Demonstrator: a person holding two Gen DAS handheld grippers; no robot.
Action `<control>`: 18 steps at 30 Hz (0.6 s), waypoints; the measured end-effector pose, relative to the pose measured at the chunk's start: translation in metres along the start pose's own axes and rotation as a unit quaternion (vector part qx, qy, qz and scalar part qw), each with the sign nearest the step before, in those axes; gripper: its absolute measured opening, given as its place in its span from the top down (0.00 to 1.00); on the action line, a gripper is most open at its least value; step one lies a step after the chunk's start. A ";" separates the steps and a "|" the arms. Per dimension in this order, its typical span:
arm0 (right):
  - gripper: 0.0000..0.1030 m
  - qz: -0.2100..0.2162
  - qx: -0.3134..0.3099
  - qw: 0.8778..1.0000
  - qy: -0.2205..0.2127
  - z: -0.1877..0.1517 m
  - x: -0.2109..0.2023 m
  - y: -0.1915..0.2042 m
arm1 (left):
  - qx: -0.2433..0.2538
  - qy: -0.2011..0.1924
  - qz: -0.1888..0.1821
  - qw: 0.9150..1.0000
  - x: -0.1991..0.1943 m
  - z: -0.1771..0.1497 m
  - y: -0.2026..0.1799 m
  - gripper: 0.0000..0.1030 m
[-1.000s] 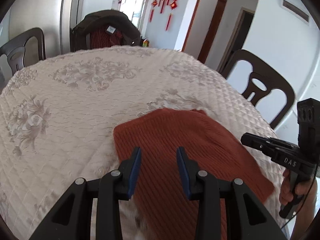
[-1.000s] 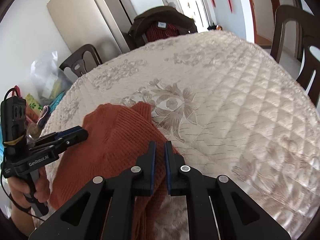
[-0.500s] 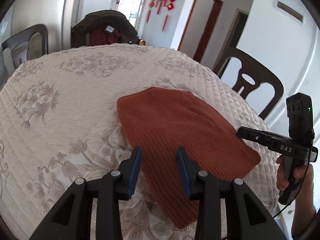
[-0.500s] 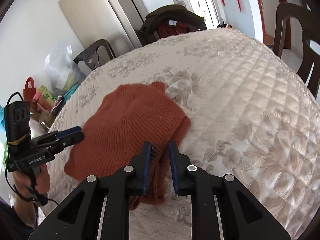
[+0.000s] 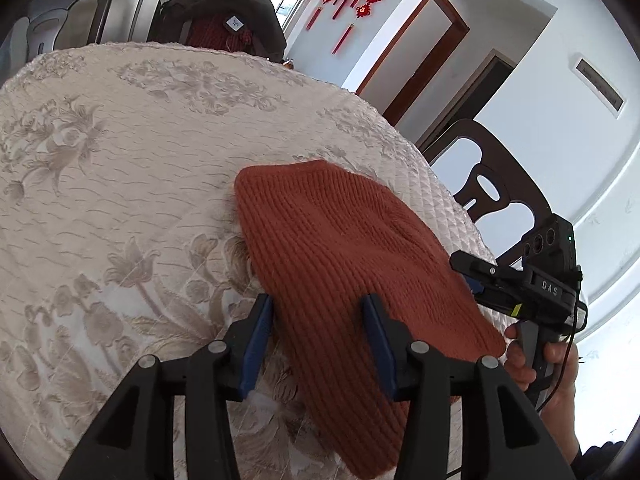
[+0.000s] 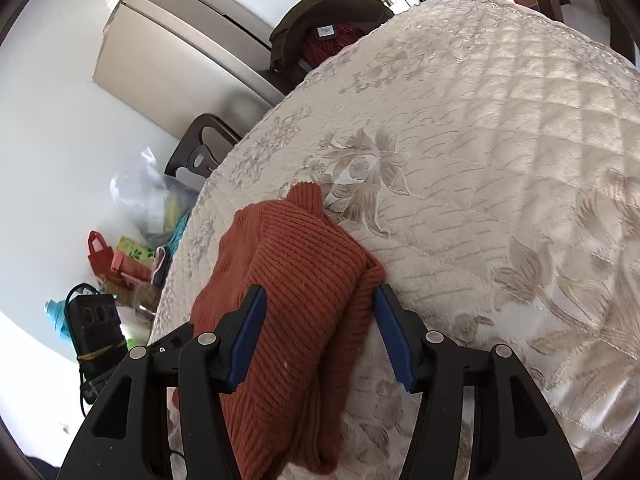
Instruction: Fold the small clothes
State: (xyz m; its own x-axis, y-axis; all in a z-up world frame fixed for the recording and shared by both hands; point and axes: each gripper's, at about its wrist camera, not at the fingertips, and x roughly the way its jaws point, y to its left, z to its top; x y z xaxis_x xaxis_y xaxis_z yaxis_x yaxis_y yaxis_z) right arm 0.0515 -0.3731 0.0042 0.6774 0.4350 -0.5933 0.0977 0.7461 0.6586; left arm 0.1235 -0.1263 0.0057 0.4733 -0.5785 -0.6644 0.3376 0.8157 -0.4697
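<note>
A rust-orange knit garment (image 5: 340, 240) lies folded on the cream quilted tablecloth (image 5: 120, 168). My left gripper (image 5: 318, 322) hovers over its near left edge. Its jaws are opening, with the knit lying between and below the blue pads, not pinched. In the right wrist view the garment (image 6: 304, 272) shows a doubled fold. My right gripper (image 6: 320, 320) straddles that fold, its jaws opening wide and the pads off the cloth. The right gripper (image 5: 466, 268) also shows at the garment's right edge, held by a hand. The left gripper (image 6: 160, 346) peeks in at lower left.
Dark wooden chairs (image 5: 492, 188) ring the round table (image 6: 500, 140). One at the far side carries a dark jacket (image 5: 224, 8). Bags and a plastic sack (image 6: 140, 208) sit on the floor to the left, beside a tall cabinet (image 6: 180, 40).
The right jaws went from shut on a fold of the garment to wide open, leaving it laid over. The left jaws widened a little. Both grippers sank closer to the cloth.
</note>
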 end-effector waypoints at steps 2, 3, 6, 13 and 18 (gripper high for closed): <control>0.45 0.007 -0.005 1.000 0.010 -0.003 0.002 0.004 | 0.003 -0.002 0.001 1.000 -0.001 -0.002 -0.001 0.52; 0.45 0.012 -0.009 1.000 0.016 -0.005 0.002 0.006 | 0.002 -0.001 0.000 1.000 -0.002 -0.003 0.000 0.52; 0.45 0.021 -0.022 0.999 0.035 -0.016 0.000 0.010 | -0.008 0.002 -0.012 1.000 -0.006 -0.011 0.004 0.51; 0.45 0.031 -0.021 0.998 0.044 -0.023 -0.002 0.011 | -0.015 0.004 -0.020 1.000 -0.003 -0.009 0.005 0.49; 0.58 0.020 -0.014 0.999 0.040 -0.015 0.007 0.010 | 0.003 0.002 -0.005 1.000 0.001 -0.007 -0.004 0.49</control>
State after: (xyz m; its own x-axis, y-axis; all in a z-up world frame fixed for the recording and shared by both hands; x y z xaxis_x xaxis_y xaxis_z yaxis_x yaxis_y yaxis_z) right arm 0.0468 -0.3549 -0.0001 0.6204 0.5023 -0.6024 0.0511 0.7405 0.6701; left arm 0.1172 -0.1302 0.0028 0.4672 -0.5868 -0.6614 0.3480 0.8097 -0.4726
